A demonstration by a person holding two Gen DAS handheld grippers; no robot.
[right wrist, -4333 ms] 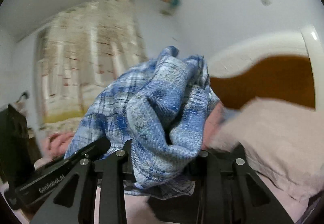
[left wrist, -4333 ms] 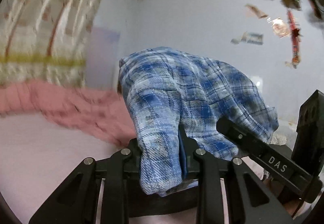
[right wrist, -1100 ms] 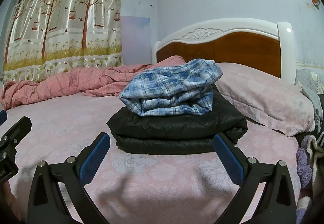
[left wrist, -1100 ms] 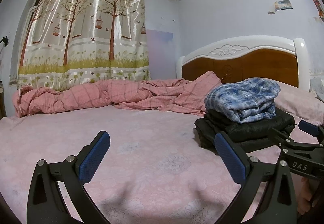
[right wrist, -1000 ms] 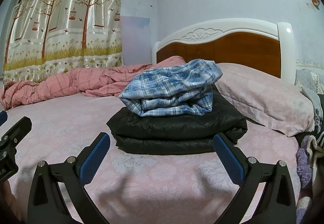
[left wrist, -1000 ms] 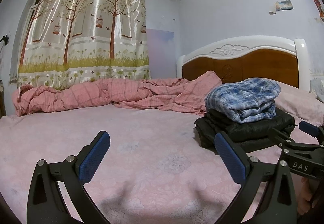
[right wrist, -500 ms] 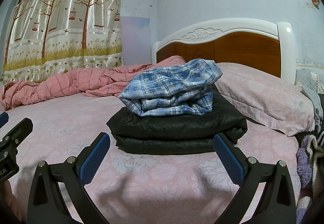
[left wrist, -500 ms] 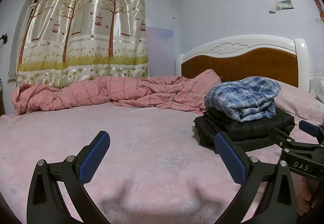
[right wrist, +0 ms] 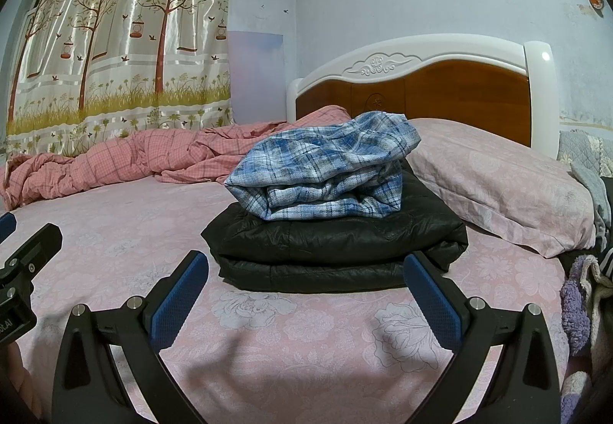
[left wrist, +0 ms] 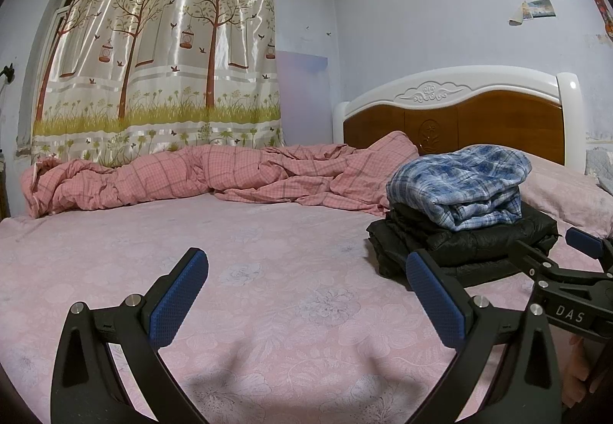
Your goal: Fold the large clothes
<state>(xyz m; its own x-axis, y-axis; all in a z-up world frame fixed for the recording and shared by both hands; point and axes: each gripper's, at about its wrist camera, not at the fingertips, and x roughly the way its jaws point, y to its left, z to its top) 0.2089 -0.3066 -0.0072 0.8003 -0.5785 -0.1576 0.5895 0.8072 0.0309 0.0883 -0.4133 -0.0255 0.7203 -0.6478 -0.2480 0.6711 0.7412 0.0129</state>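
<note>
Plaid shirt [right wrist: 325,163] folded atop black jacket [right wrist: 337,244], beyond spread empty jaws

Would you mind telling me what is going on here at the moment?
Someone is folding clothes on a bed. A folded blue plaid shirt lies on top of a folded black jacket. The left gripper and the right gripper are both open, empty and apart from the pile.

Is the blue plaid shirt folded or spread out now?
Folded: the blue plaid shirt lies as a layered bundle on the folded black jacket.
</note>
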